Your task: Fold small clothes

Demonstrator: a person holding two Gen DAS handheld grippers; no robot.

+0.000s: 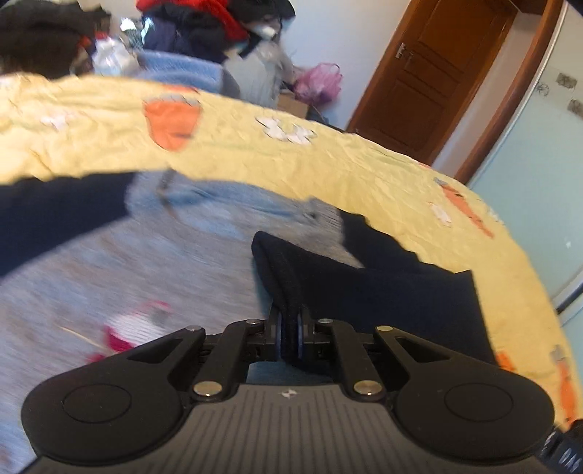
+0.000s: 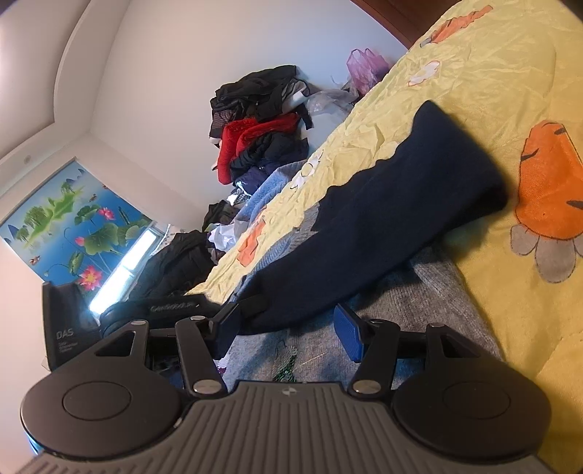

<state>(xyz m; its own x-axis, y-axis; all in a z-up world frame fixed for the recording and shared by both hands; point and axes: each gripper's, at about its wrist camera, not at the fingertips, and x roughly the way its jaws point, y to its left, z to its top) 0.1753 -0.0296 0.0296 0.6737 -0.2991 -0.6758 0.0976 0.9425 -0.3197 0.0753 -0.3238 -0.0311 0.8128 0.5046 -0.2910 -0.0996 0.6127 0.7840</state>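
A small grey knit sweater (image 1: pixel 120 262) with navy sleeves lies on a yellow bedspread (image 1: pixel 328 160). My left gripper (image 1: pixel 289 328) is shut on the cuff of one navy sleeve (image 1: pixel 364 288) and holds it up over the grey body. In the right wrist view the other navy sleeve (image 2: pixel 393 218) lies across the grey body (image 2: pixel 419 302) toward the bedspread (image 2: pixel 492 73). My right gripper (image 2: pixel 288 328) is open, its blue pads (image 2: pixel 348 333) on either side of the sleeve's near end, not closed on it.
A pile of dark and red clothes (image 2: pixel 262 127) lies beyond the far edge of the bed, also in the left wrist view (image 1: pixel 204 29). A brown door (image 1: pixel 437 73) stands at the right. A black device (image 2: pixel 63 328) sits at the left.
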